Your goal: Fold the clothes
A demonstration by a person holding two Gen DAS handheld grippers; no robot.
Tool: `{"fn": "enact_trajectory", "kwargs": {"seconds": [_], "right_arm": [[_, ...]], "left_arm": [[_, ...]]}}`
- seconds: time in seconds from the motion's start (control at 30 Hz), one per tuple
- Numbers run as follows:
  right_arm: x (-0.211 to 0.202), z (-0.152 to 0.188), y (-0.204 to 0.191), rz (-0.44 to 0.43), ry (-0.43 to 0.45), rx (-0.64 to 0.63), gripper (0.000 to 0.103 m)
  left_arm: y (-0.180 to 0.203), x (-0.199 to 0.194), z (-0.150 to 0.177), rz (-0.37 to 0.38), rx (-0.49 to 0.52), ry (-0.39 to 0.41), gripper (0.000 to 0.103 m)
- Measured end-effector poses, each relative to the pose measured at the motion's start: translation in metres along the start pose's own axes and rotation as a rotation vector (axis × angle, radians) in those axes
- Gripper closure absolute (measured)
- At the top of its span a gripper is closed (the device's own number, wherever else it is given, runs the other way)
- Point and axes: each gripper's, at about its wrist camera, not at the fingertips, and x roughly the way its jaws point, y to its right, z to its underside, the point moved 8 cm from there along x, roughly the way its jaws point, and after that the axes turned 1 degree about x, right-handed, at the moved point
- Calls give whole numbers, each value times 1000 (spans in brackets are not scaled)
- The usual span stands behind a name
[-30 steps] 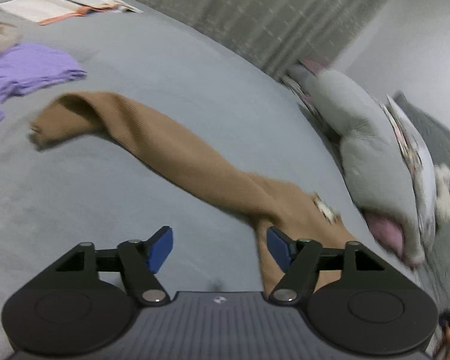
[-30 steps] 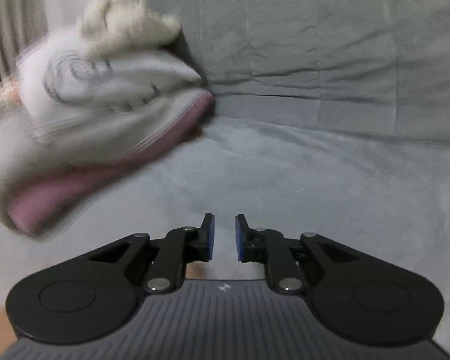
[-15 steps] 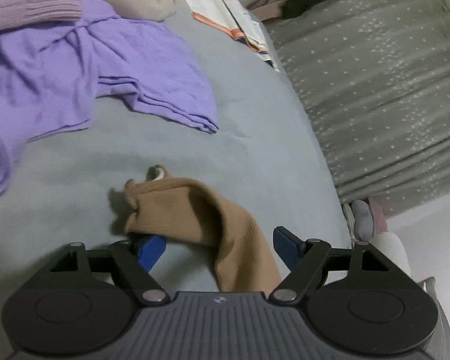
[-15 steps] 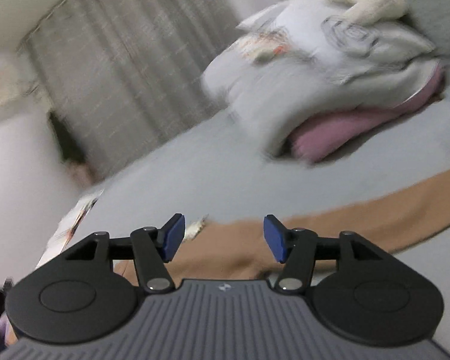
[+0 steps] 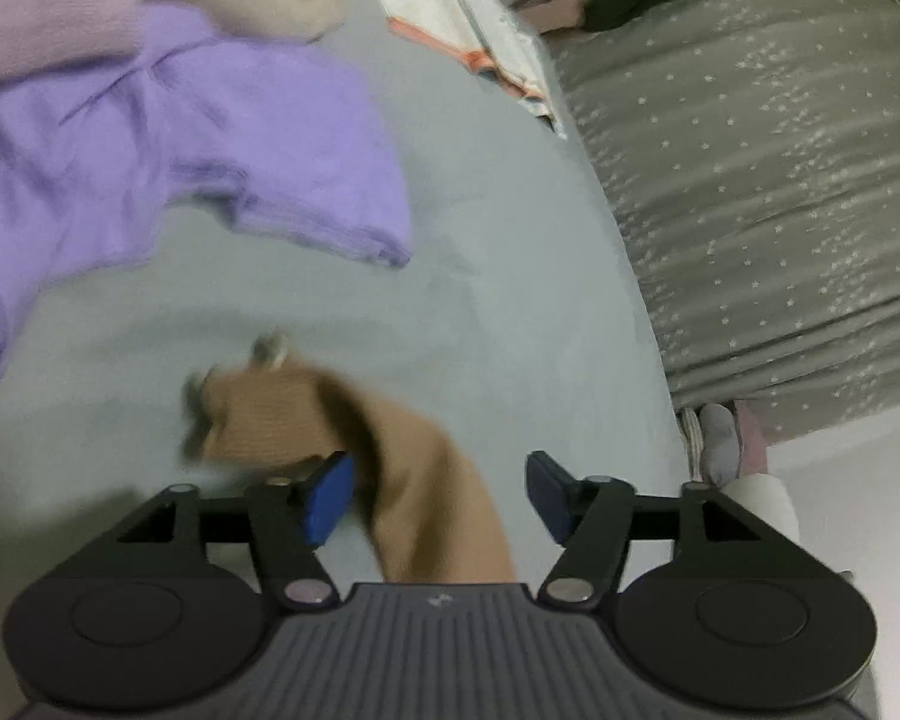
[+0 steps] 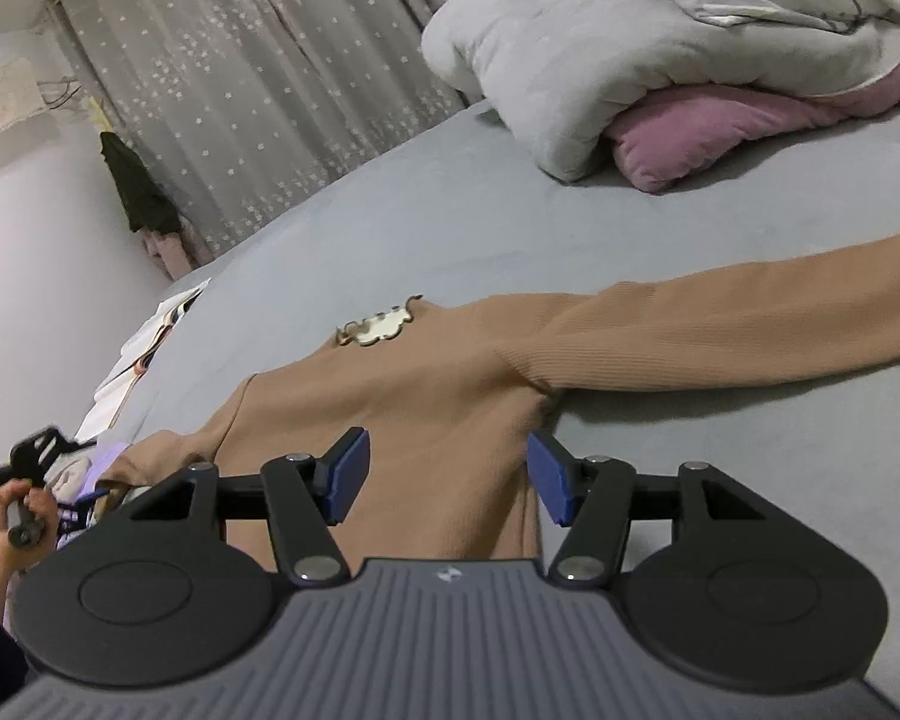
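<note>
Tan sweater (image 6: 426,384) flat on bed, between spread right gripper (image 6: 447,477) fingers.

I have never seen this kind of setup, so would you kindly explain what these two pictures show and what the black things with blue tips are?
Each picture comes from a camera mounted on a hand-held gripper, looking forward along its two blue-tipped fingers. A person holds one in each hand; no robot is involved. The left gripper is open above one sleeve of a tan sweater, with purple clothing lying beyond it. The right gripper is also open, over the sweater's body, which lies spread on a grey bed. Neither holds anything. A bedding pile sits at the far side, and the person's left hand shows at the edge.
</note>
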Motion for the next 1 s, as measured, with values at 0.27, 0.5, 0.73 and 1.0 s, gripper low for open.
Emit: {"fn": "enact_trajectory", "kwargs": {"seconds": [0.27,0.5,0.73,1.0], "right_arm": [[5,9,-4,-20,-19,-4,43],[3,2,-1,-25,11,4,43],[8,4,-8,-45,0,-1,43],[16,9,-9,-43,-30,-10,43]], "left_arm": [[14,13,-8,-4,130,52,100],[101,-70,-25,333,333,289,99],[21,-68,-16,226,266,318,99],[-37,-97,-32,169,109,448,99]]}}
